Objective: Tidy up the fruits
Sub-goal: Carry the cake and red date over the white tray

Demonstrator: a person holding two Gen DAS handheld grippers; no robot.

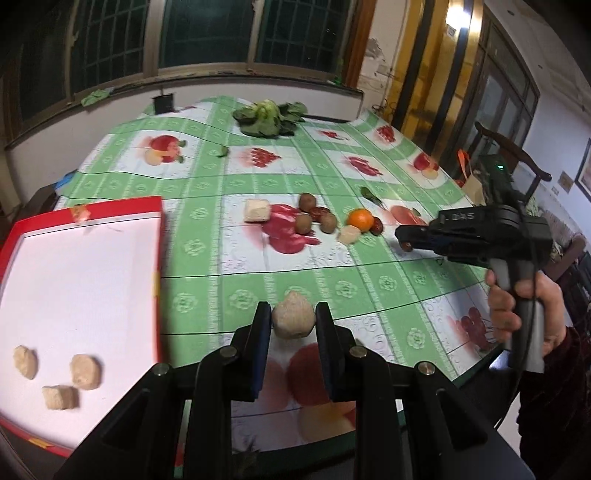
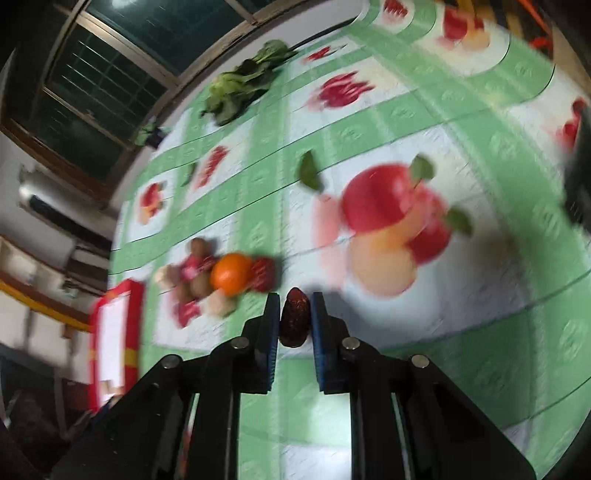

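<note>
Over the bench (image 1: 388, 258), left claw (image 1: 293, 319) pinches a beige chunk (image 1: 293, 319); right claw (image 2: 293, 319) pinches a date (image 2: 294, 317). Both look light; date probably soft, slippery-skinned, best gripped mid-body. Tray (image 1: 88, 210) sits left.

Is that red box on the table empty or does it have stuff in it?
Not empty. The red box holds three beige chunks on its white floor, near one end.

Home dining room, table under a fruit-print tablecloth (image 1: 207, 258), barred windows (image 1: 207, 33), wooden chair (image 1: 517, 151), framed picture (image 1: 584, 170) on the wall
</note>
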